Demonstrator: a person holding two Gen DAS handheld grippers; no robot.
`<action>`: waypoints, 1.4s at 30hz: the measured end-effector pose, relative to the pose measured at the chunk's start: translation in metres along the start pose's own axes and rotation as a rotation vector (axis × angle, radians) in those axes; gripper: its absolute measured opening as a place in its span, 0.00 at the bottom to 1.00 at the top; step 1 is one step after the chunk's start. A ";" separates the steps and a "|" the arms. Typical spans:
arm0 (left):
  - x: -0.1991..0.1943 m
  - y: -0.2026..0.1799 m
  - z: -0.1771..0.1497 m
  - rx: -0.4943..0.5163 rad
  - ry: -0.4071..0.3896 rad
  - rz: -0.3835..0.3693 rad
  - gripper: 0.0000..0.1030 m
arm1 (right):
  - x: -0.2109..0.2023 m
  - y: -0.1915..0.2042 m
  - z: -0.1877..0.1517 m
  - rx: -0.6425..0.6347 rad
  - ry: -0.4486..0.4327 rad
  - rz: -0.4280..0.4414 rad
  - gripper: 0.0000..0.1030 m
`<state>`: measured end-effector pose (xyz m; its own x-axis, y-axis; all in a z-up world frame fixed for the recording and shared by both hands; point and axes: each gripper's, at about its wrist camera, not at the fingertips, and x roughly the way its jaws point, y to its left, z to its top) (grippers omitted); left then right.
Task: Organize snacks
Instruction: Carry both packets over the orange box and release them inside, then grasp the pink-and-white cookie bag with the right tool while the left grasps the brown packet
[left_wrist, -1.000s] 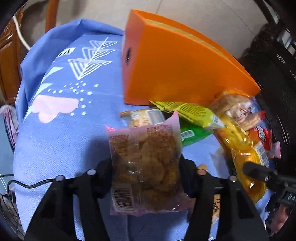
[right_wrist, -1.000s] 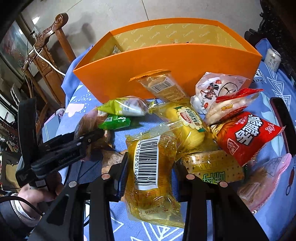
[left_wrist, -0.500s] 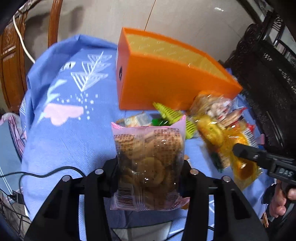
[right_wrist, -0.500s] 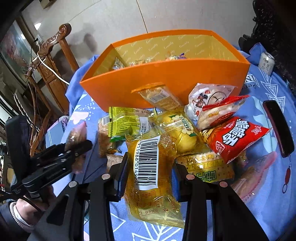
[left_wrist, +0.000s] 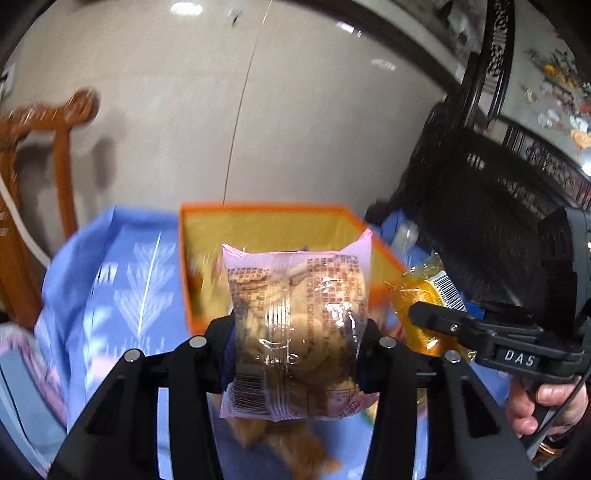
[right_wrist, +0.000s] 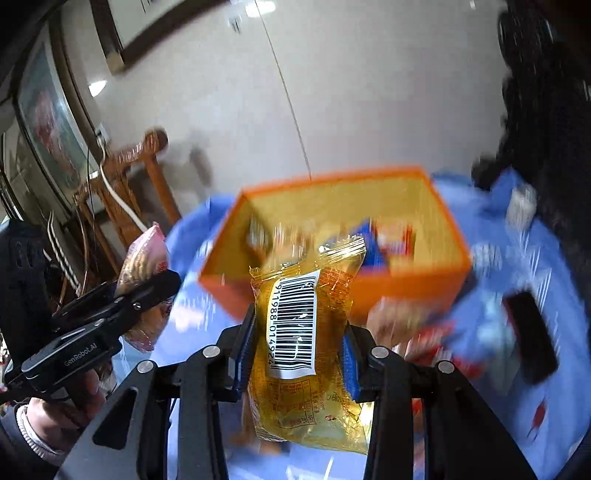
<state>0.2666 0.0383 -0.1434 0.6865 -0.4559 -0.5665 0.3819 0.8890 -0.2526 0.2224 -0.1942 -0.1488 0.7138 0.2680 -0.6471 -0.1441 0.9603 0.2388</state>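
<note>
While both tongs grip packets, left tongs (left_wrist: 297, 341) a pink biscuit packet (left_wrist: 299, 332), right tongs (right_wrist: 297, 347) a yellow snack packet (right_wrist: 304, 332), either slippery wrapper could slide out short of the orange box (right_wrist: 406, 291).

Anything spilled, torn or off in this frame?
Nothing stands out. Left gripper clamps the pink cookie pack and right gripper the yellow barcoded pack, both intact and held above the blue cloth near the orange box. Motion blur hides the loose snacks.
</note>
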 end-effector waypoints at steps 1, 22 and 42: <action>0.005 -0.002 0.014 0.010 -0.015 -0.002 0.45 | 0.000 -0.002 0.012 -0.008 -0.021 -0.004 0.38; 0.005 0.009 0.009 -0.067 0.041 0.109 0.95 | -0.031 -0.062 0.010 0.094 -0.062 -0.147 0.69; 0.012 -0.021 -0.129 -0.020 0.301 0.046 0.95 | 0.002 -0.076 -0.127 -0.282 0.177 -0.226 0.84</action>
<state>0.1870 0.0201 -0.2457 0.4872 -0.3847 -0.7840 0.3404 0.9104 -0.2351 0.1478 -0.2567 -0.2605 0.6232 0.0328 -0.7814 -0.1967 0.9736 -0.1160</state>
